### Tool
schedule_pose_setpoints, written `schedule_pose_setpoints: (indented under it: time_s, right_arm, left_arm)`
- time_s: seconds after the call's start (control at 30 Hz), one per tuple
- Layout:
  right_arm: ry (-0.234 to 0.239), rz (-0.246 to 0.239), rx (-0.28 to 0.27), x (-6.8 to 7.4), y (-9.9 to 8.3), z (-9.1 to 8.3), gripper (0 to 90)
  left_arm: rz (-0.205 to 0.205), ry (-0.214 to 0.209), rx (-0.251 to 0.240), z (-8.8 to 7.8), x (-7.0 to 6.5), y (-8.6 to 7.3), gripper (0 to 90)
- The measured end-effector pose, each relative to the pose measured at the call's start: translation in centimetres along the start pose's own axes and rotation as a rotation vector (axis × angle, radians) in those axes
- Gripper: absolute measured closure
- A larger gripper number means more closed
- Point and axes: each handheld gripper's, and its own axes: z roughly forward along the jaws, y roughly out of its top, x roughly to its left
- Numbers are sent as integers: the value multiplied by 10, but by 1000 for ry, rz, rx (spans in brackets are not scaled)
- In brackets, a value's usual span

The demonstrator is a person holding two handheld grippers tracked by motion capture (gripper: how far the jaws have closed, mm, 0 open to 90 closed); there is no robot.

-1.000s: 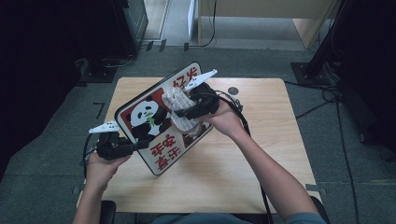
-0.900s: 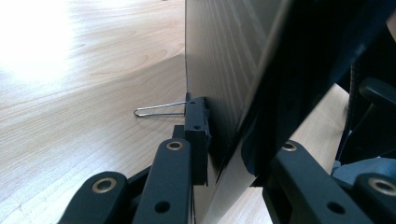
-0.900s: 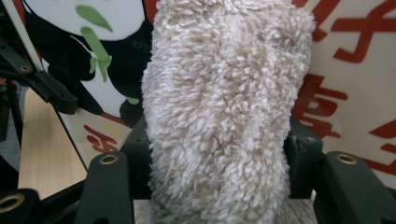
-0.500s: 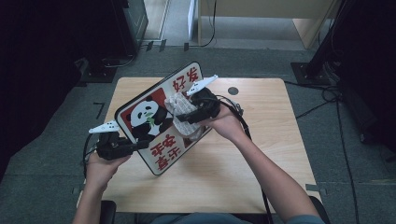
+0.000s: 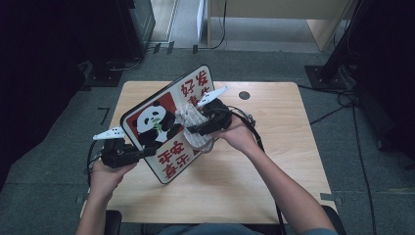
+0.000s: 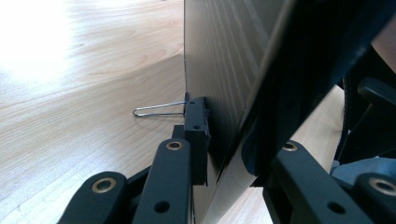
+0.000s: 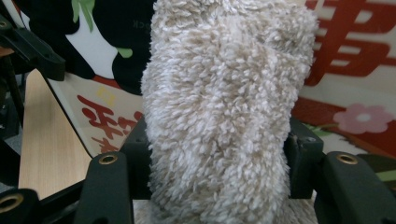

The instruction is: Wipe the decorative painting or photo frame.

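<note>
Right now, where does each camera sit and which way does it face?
High view: fixed above the person's side, looking forward and down at the light wooden table; both forearms, the left gripper and the right gripper.
Left gripper view: rides the left gripper, looking along the edge of the flat panda-print board with red characters, clamped between its black fingers.
Right gripper view: rides the right gripper, facing the board's printed face; fingers squeeze a fluffy beige cloth.
Shared: board and tabletop appear in all three.

My left gripper [image 5: 142, 153] clamps panda board [image 5: 166, 122] at lower left edge, tilted above table [image 5: 274, 161]; right gripper [image 5: 193, 131] presses cloth [image 5: 192, 121] on board's face.
</note>
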Motion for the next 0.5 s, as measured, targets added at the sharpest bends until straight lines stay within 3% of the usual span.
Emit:
schedule_pose_setpoints:
  time_s: [0.5]
  right_arm:
    - [-3,-2,6,0,-20,9,424]
  left_arm:
    - [1,-5,0,0,1,0,770]
